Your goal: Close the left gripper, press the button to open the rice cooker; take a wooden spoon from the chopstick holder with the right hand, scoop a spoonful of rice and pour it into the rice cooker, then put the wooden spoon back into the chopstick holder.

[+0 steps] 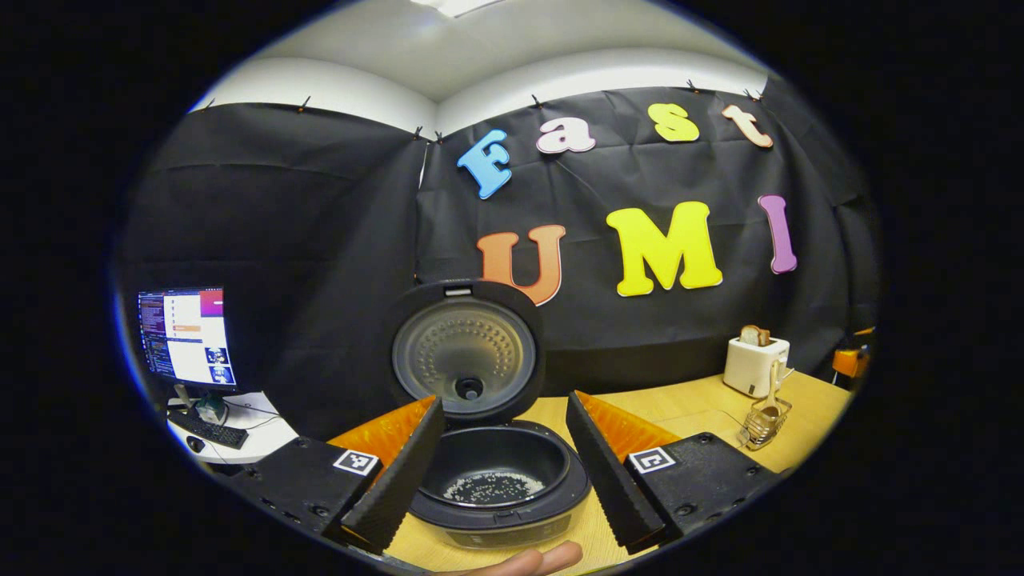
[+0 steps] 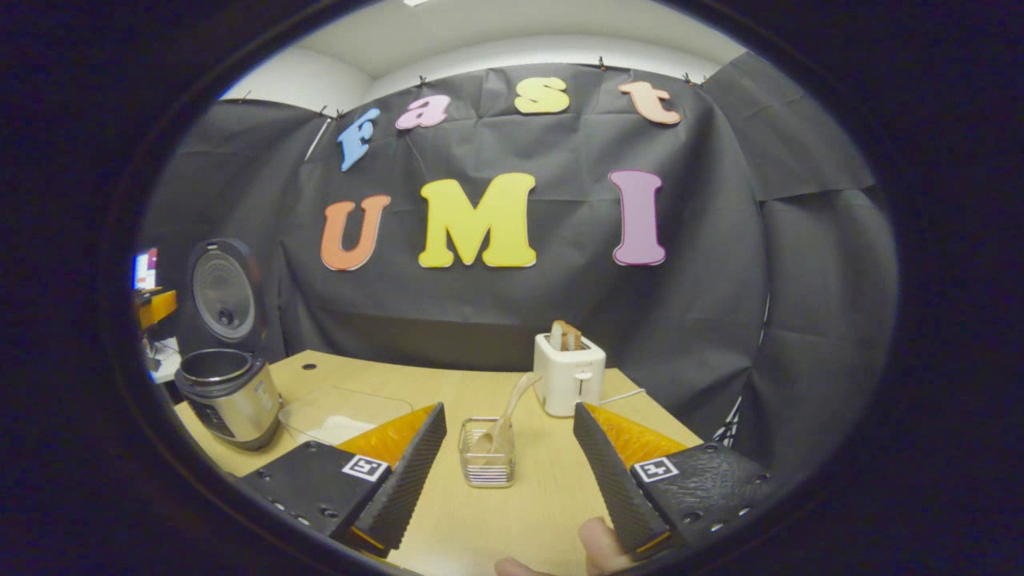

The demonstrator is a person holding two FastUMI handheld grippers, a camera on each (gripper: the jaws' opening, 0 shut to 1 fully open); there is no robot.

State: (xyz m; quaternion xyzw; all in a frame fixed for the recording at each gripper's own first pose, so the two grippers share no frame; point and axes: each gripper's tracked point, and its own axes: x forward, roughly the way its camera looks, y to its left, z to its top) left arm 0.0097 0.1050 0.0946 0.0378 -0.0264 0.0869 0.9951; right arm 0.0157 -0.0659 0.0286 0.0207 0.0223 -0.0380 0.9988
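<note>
Black cloth hangs behind a pale wooden desk [image 2: 512, 512]. On the desk's left side stands the rice cooker [image 1: 492, 480] with its lid [image 1: 464, 352] standing straight up. Its dark pot has a thin layer of white rice [image 1: 492, 486] at the bottom. A white toaster [image 2: 569, 376] with bread in it sits near the back of the desk. A clear tray [image 2: 340, 416] lies beside the cooker; I cannot tell what is in it. Just in front of the toaster is the wire chopstick holder [image 2: 486, 462], and the wooden spoon [image 2: 504, 424] leans inside it. A computer screen [image 1: 186, 336] glows on a small table far off to the side. The left gripper [image 1: 500, 472] is wide open, holding nothing, right in front of the cooker. The right gripper [image 2: 512, 480] is wide open too, holding nothing, with the chopstick holder showing between its fingers.
</note>
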